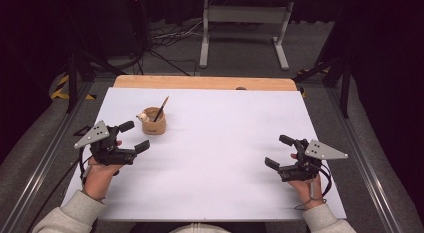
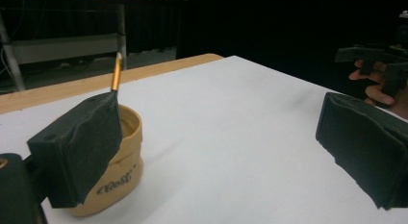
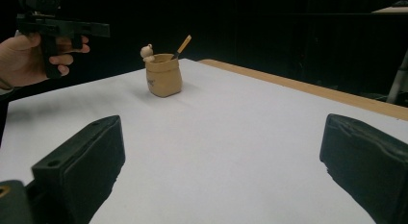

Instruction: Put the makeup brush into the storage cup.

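A small tan sack-shaped ceramic pot [image 1: 153, 123] stands on the white-covered desk [image 1: 215, 143], toward its far left corner. 1 thin brown pencil-like stick [image 1: 161, 109] leans out of the pot, and 1 small cream figurine [image 1: 143, 115] sits at its rim. The left gripper [image 1: 134, 136] hovers just beside the pot, near the left edge, jaws wide and holding nothing. The right gripper [image 1: 279, 152] hovers near the right edge, well apart from the pot, jaws also wide and holding nothing.
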The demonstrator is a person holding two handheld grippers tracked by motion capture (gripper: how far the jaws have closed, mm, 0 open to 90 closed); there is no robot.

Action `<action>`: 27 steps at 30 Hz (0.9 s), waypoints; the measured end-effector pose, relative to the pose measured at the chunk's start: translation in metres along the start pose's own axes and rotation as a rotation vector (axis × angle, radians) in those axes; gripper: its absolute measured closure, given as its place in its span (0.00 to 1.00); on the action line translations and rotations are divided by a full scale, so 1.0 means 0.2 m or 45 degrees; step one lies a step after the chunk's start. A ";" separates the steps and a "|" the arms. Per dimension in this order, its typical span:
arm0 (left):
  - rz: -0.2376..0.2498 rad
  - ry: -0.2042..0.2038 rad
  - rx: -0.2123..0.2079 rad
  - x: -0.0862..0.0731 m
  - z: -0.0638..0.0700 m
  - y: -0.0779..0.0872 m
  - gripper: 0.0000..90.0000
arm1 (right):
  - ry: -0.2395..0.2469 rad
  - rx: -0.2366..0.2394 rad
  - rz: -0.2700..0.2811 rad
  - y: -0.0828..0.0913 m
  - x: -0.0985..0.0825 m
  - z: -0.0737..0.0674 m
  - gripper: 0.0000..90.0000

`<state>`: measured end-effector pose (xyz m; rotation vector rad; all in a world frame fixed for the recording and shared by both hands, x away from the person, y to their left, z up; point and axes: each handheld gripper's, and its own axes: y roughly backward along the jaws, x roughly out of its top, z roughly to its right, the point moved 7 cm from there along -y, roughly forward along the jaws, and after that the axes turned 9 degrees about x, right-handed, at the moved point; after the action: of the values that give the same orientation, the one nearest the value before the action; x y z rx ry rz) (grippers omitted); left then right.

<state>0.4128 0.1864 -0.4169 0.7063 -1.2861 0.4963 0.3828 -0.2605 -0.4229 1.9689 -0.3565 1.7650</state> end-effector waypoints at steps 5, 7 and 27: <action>-0.008 -0.011 -0.022 -0.03 0.02 0.02 0.03 | 0.012 0.008 0.006 0.01 -0.01 -0.01 0.02; -0.007 -0.021 -0.037 -0.05 0.03 0.04 0.03 | 0.016 0.010 0.003 0.00 -0.02 -0.02 0.02; 0.005 -0.034 -0.116 -0.21 0.08 0.08 0.03 | 0.073 0.050 0.045 0.01 -0.06 -0.07 0.00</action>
<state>0.3811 0.1882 -0.4532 0.6357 -1.3267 0.4299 0.3680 -0.2557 -0.4337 1.9452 -0.3419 1.8597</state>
